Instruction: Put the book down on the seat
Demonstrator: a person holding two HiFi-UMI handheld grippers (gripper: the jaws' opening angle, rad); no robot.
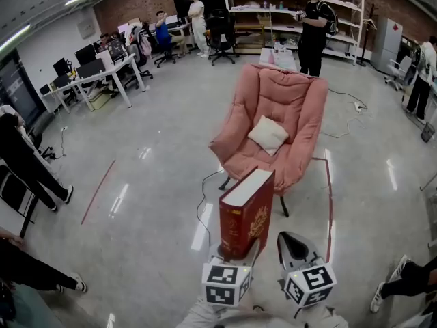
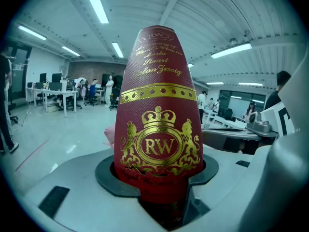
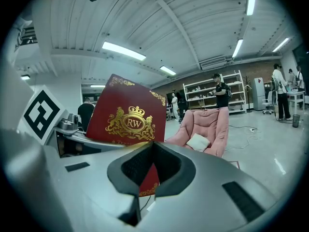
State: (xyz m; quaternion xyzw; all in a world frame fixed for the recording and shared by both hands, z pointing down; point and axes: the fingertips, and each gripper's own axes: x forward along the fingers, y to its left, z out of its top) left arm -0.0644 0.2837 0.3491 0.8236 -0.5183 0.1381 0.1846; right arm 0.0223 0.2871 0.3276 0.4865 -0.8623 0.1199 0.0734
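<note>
The left claw (image 1: pixel 237 253) is clamped on the bottom end of a thick red hardback book (image 1: pixel 244 214). The book stands upright above the claw, with a gold crest on its cover and its white page edges on top. It is held in the air in front of the pink armchair (image 1: pixel 276 121), short of the seat, where a white cushion (image 1: pixel 268 134) lies. The right claw (image 1: pixel 295 246) is also in front of the armchair, just beside the book and apart from it, its jaws together and empty.
</note>
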